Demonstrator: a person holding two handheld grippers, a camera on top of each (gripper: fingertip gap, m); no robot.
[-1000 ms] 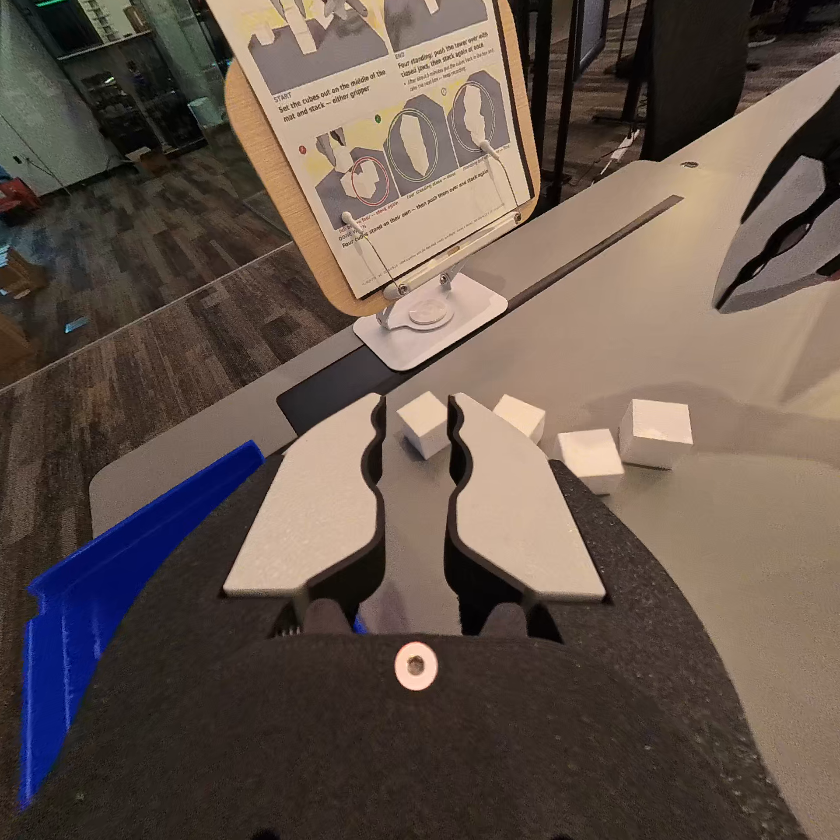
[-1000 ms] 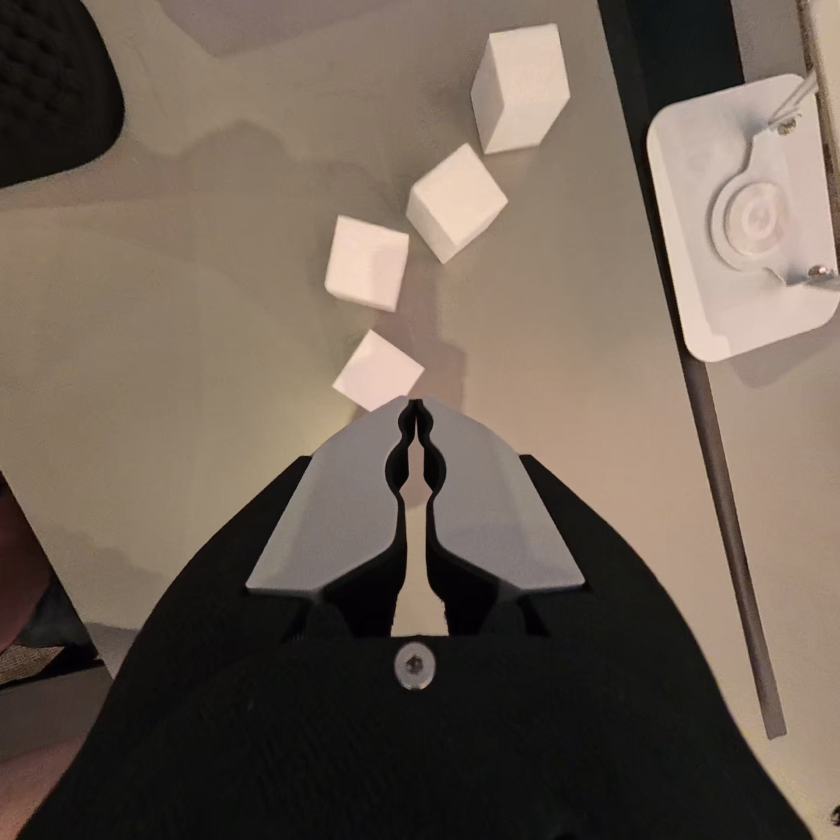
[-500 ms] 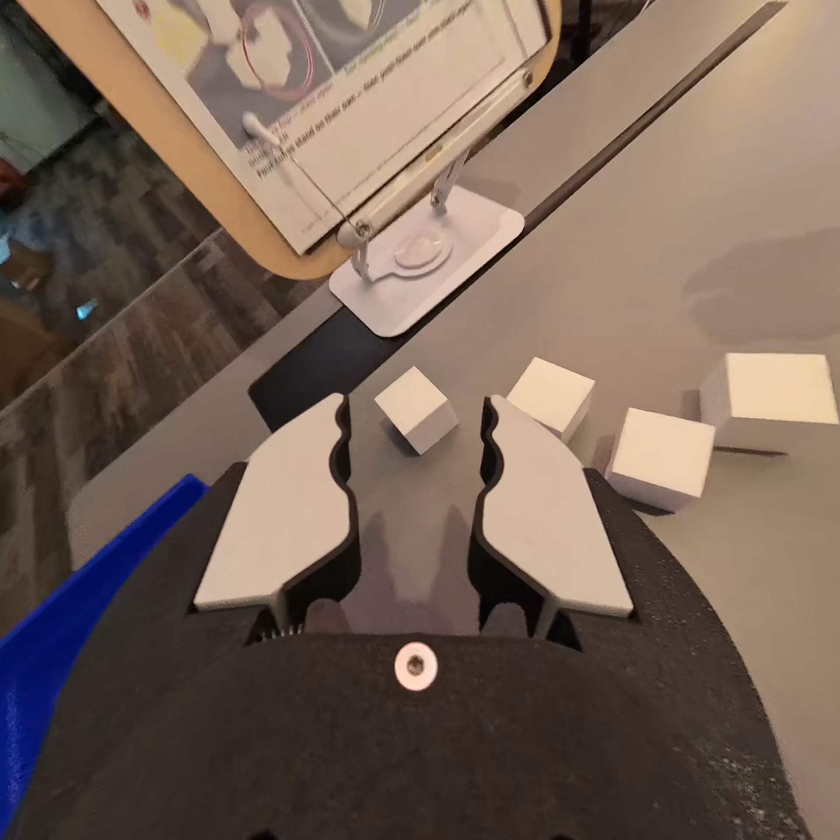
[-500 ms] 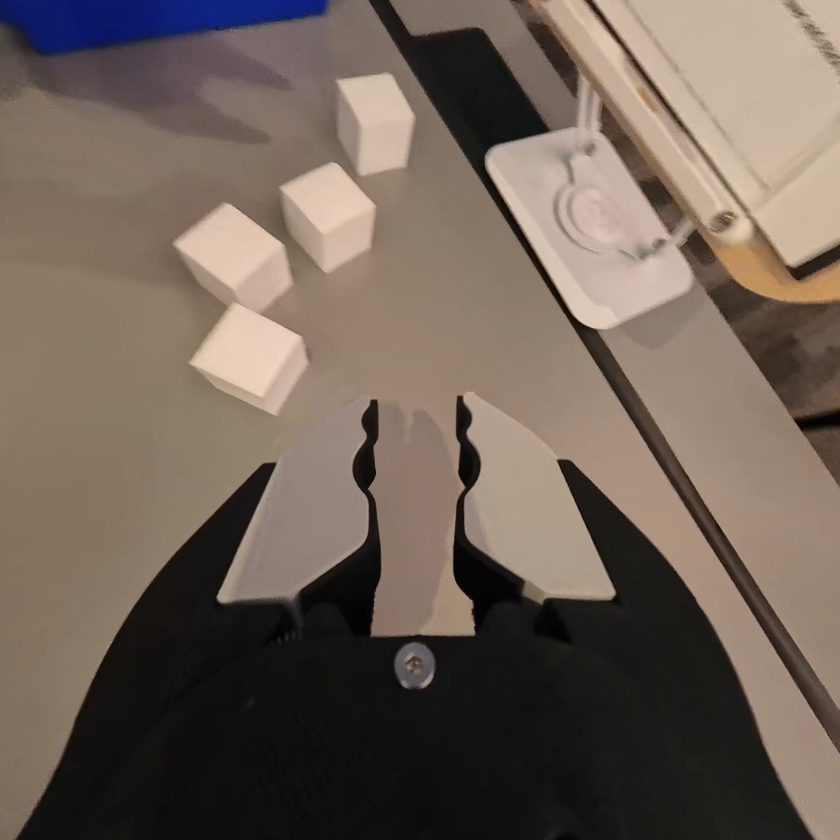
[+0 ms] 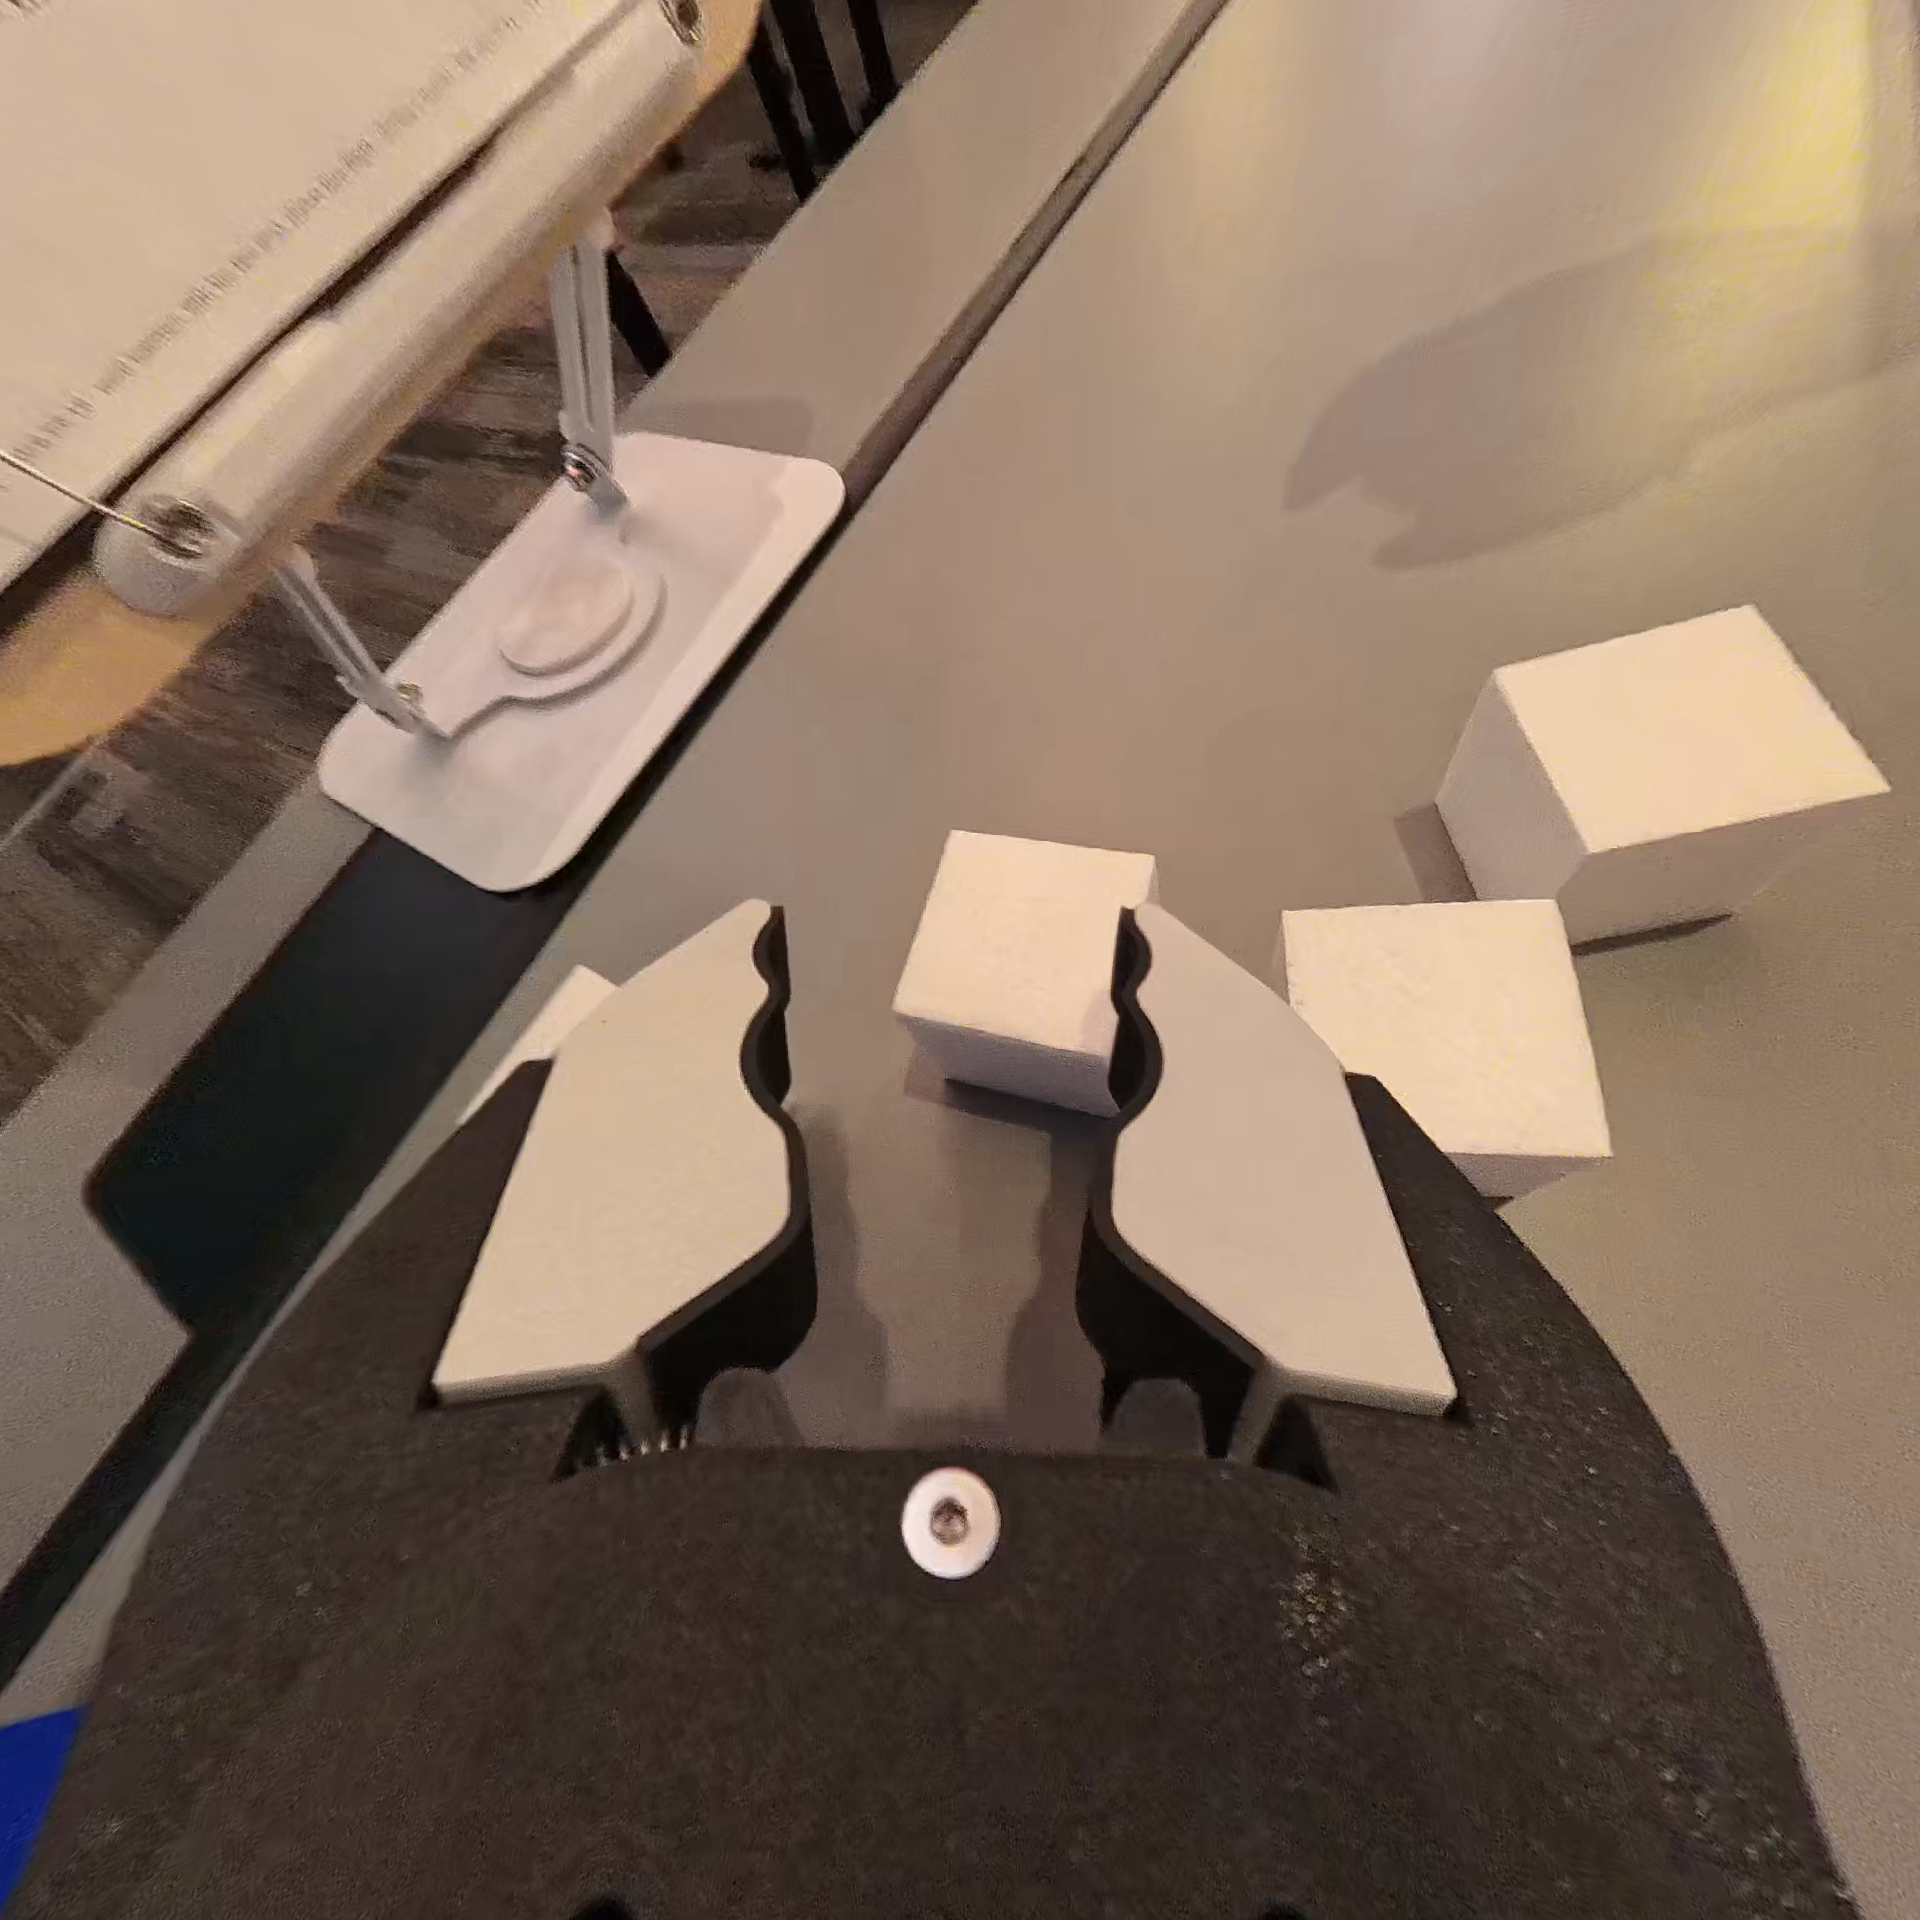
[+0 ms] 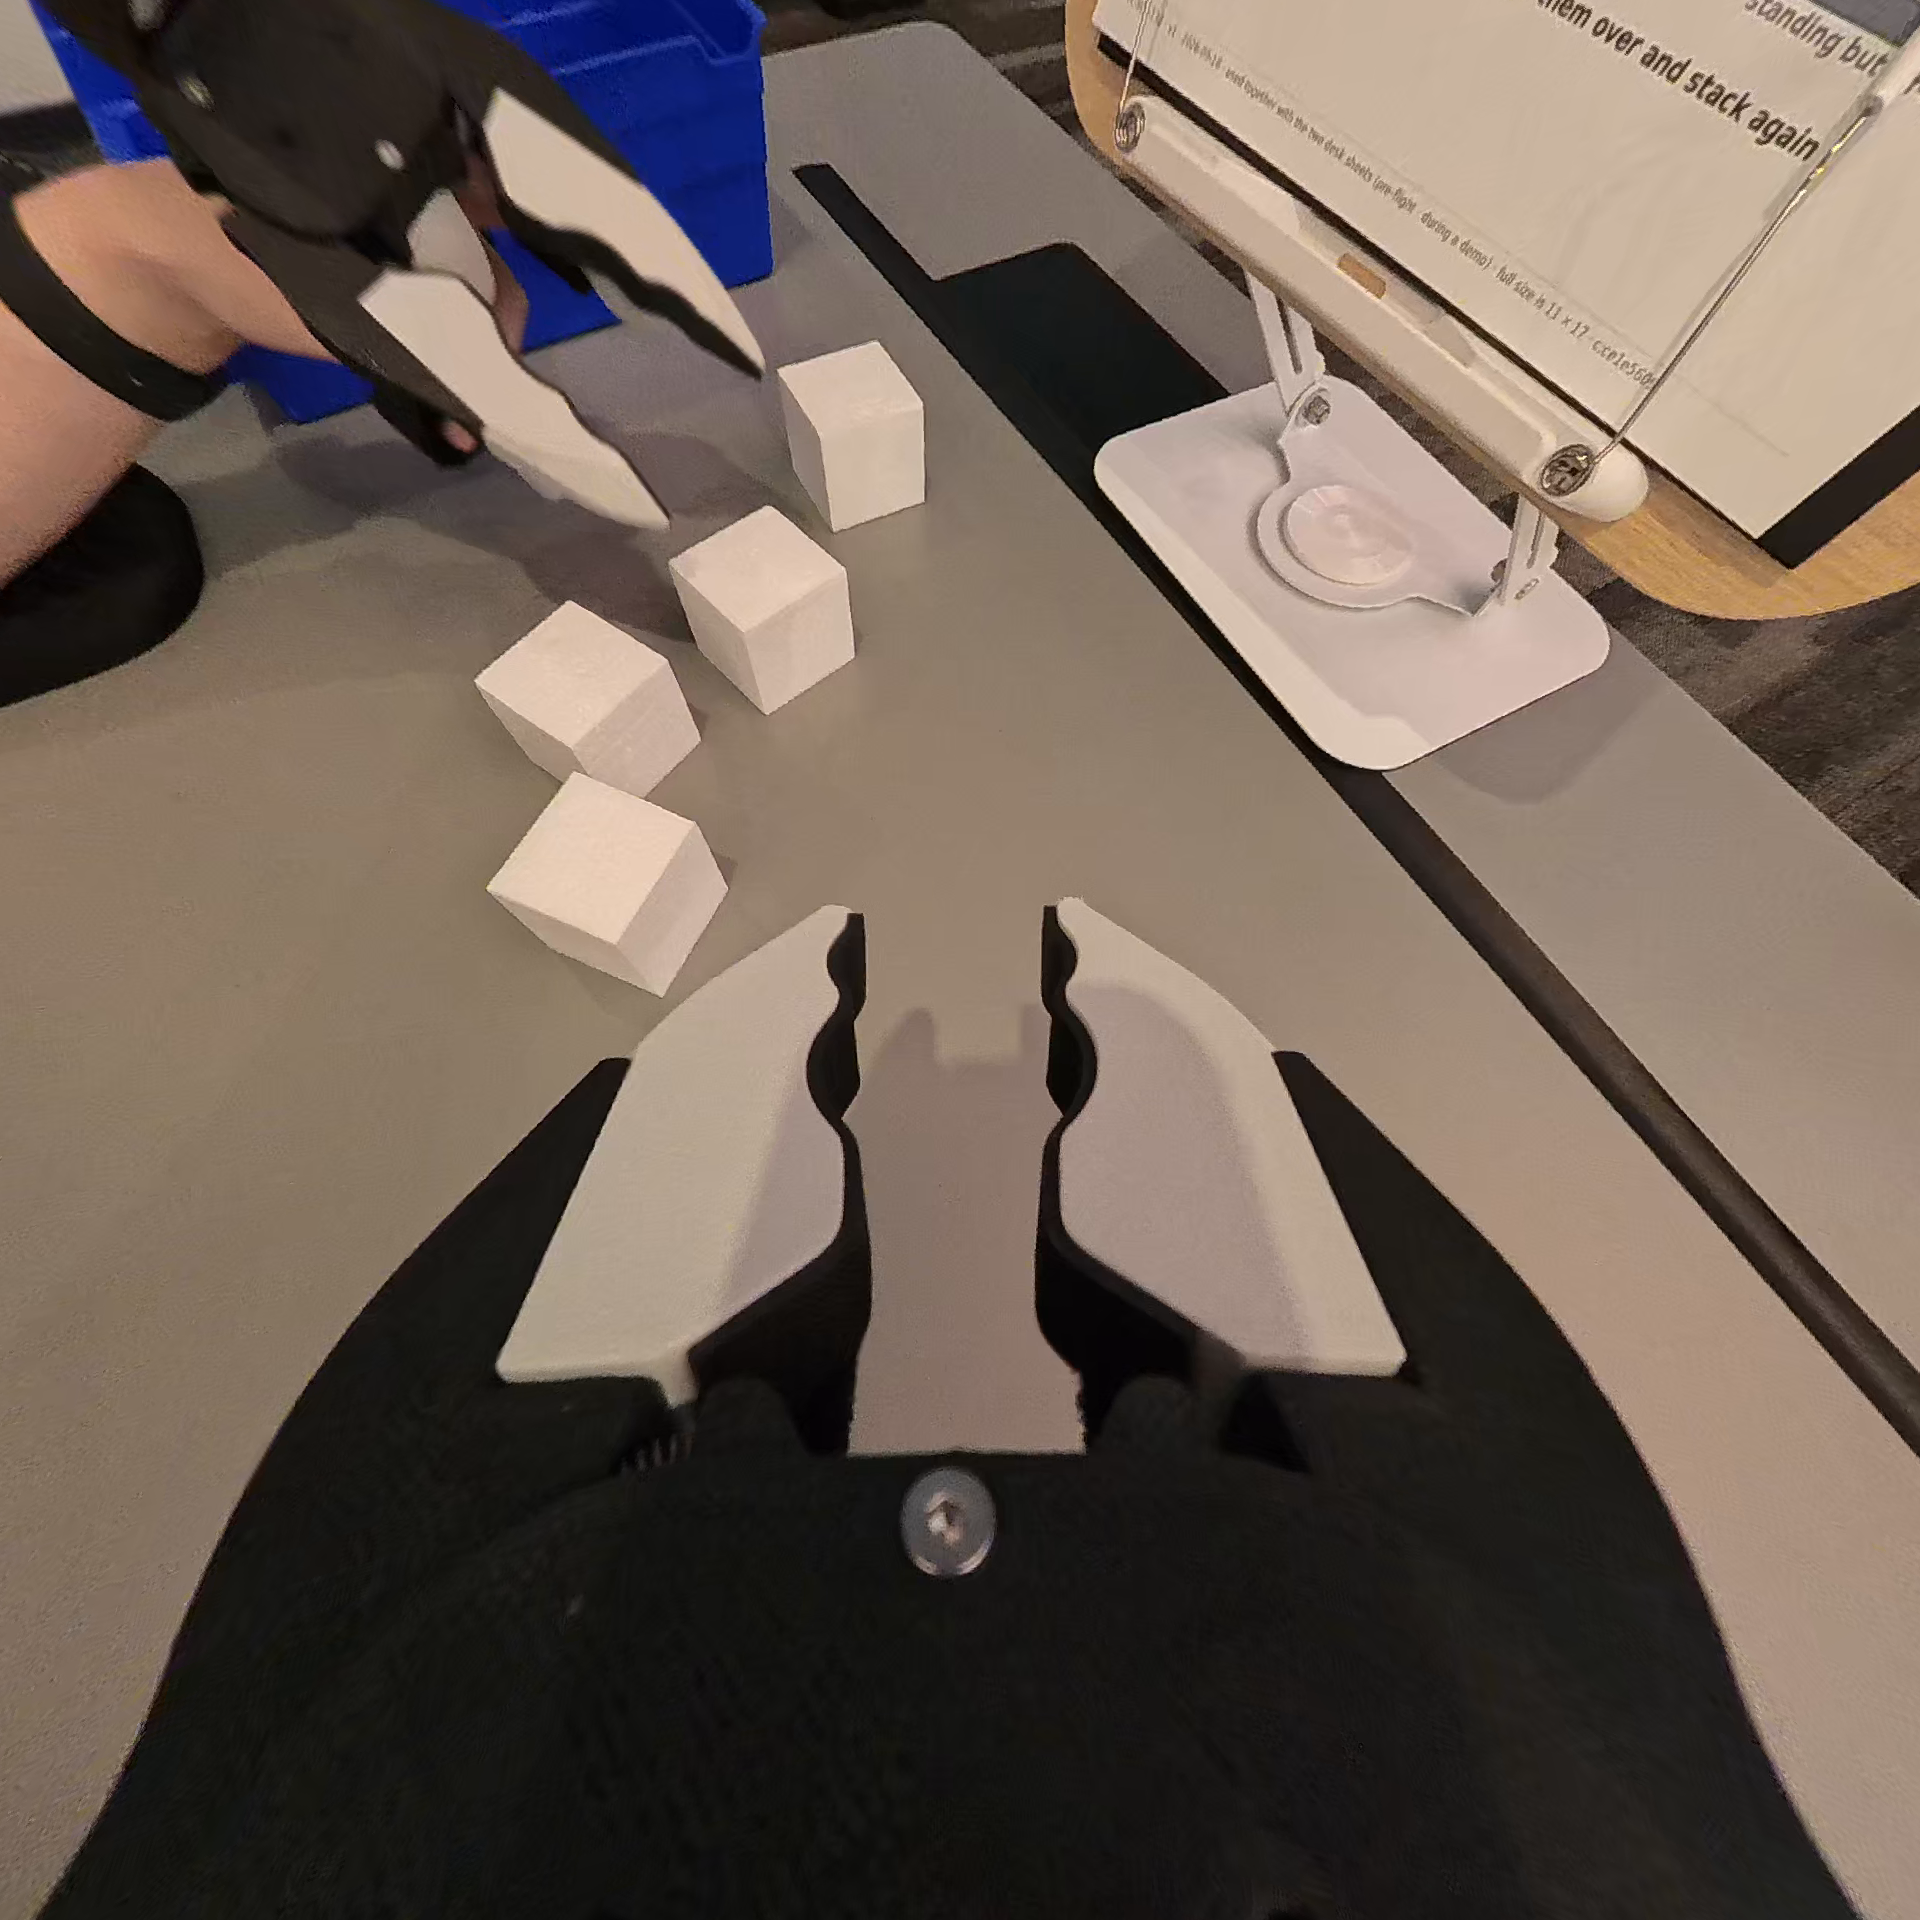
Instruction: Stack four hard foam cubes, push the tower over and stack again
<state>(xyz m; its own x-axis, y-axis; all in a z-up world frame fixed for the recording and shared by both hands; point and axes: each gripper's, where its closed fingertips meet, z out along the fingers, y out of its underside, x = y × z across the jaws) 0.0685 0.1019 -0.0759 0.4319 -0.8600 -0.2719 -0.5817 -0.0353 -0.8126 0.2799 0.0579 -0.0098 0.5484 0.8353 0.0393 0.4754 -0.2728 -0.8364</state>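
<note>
Left gripper (image 5: 951, 940) now wide open, moved off the end cube (image 6: 852, 434) to bracket the second cube (image 5: 1013, 971) without clamping, right finger (image 5: 1236, 1132) at its side; right gripper (image 6: 951, 925), pinched shut a second ago, now moderately open, empty, pulled back over bare table (image 6: 260, 1039). Four white matte grainy foam cubes lie unstacked in a loose curved row near the white stand base (image 6: 1351, 582), third cube (image 6: 587, 696) and fourth cube (image 6: 608, 878) nearest right gripper; blue bin (image 6: 665, 125) behind.
</note>
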